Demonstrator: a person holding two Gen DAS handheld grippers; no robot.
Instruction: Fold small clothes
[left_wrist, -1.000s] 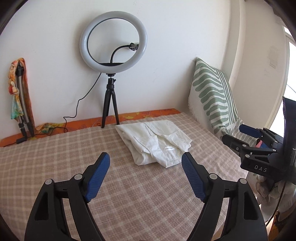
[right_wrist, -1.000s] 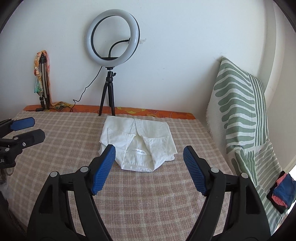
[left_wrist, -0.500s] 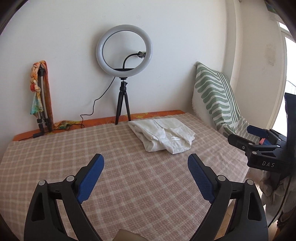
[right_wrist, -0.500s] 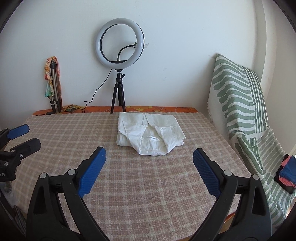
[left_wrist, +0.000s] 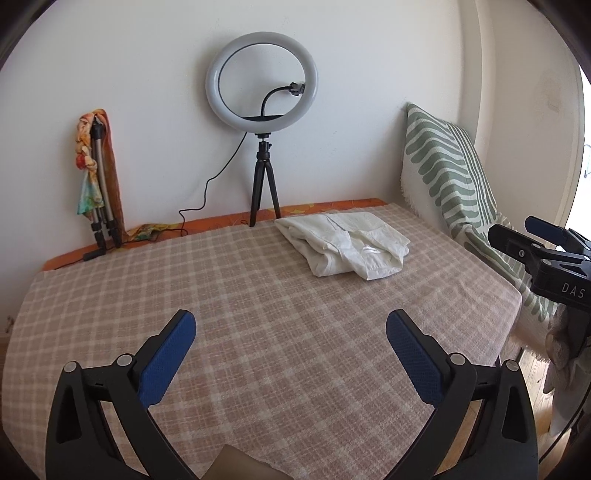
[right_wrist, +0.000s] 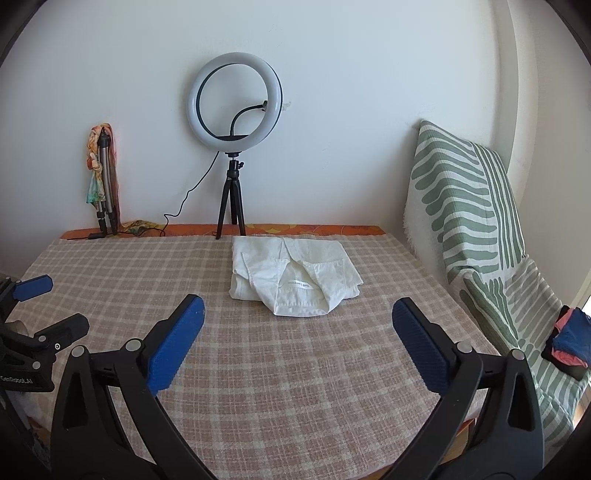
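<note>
A folded white shirt (right_wrist: 295, 281) lies on the checked bed (right_wrist: 295, 369); left hand-held gripper (left_wrist: 291, 332) and right hand-held gripper (right_wrist: 298, 317) hover released, well apart from it.

Bright daylight from right (fisheye-warped edges), sharp.

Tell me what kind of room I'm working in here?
Probably a home bedroom set up for filming: a checked bedcover over a mattress against a white wall, a patterned green cushion leaning at the side, and a ring light on a small tripod behind the folded white garment.
</note>
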